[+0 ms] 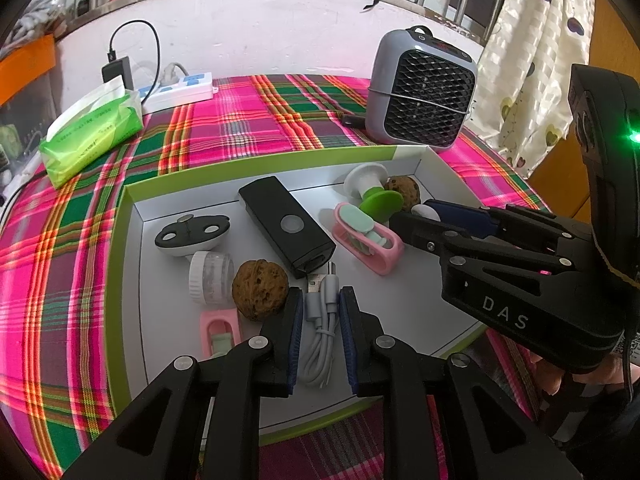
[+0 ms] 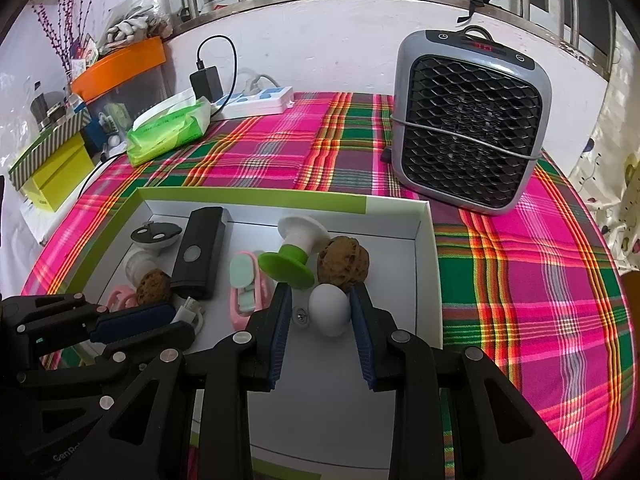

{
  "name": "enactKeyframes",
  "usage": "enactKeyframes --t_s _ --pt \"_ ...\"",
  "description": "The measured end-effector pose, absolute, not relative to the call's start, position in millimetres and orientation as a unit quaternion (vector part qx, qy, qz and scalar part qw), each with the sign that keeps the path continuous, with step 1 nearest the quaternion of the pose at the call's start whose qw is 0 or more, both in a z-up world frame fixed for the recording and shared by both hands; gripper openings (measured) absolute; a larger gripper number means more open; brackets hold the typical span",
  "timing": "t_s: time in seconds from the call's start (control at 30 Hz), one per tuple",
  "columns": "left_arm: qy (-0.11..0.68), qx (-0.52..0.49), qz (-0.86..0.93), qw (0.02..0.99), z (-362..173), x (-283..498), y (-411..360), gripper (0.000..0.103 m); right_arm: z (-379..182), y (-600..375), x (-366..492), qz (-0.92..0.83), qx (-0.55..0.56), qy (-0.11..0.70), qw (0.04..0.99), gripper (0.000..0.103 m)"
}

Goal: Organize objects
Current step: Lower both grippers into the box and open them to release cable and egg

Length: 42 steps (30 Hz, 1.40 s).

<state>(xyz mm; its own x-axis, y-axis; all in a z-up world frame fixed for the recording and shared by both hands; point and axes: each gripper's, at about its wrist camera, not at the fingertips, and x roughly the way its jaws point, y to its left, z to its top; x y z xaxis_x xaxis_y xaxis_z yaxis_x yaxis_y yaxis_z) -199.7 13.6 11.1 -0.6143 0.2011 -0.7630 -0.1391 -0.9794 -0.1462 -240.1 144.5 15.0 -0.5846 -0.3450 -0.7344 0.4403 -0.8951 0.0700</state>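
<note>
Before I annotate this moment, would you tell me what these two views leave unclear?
- Coiled white cable, left wrist view: whether the left gripper presses it.
- White egg, right wrist view: contact with the right gripper pads.
- Small pink clip, left wrist view: partly hidden behind a finger.

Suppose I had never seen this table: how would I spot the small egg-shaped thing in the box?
Find the grey fan heater on the plaid cloth; in front of it lies a shallow white box with a green rim. In its corner nearest the heater, the white egg sits between the right gripper's blue pads, just in front of a wrinkled brown walnut. It alone is smooth, plain and pale.
</note>
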Motion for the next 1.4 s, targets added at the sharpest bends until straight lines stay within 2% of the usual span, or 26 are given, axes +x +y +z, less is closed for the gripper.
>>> enactKeyframes --t_s 0.13,0.4,0.5,0.53,1.4 --pt "-0.040 -0.430 0.897 0.096 11 -201 12 0.024 15 145 -240 -0.888 0.398 0.058 0.221 0.032" --pt "-0.037 -0.430 0.897 0.090 12 -200 12 0.027 16 146 -238 -0.889 0.400 0.052 0.217 0.034" --pt "-0.036 -0.429 0.898 0.087 14 -198 12 0.030 16 147 -237 -0.890 0.399 0.049 0.215 0.039" --pt "-0.036 -0.428 0.899 0.086 14 -197 13 0.030 17 148 -237 -0.891 0.398 0.047 0.215 0.041" --pt "-0.031 -0.377 0.926 0.016 44 -141 12 0.030 43 160 -183 -0.908 0.361 0.021 0.210 0.041"
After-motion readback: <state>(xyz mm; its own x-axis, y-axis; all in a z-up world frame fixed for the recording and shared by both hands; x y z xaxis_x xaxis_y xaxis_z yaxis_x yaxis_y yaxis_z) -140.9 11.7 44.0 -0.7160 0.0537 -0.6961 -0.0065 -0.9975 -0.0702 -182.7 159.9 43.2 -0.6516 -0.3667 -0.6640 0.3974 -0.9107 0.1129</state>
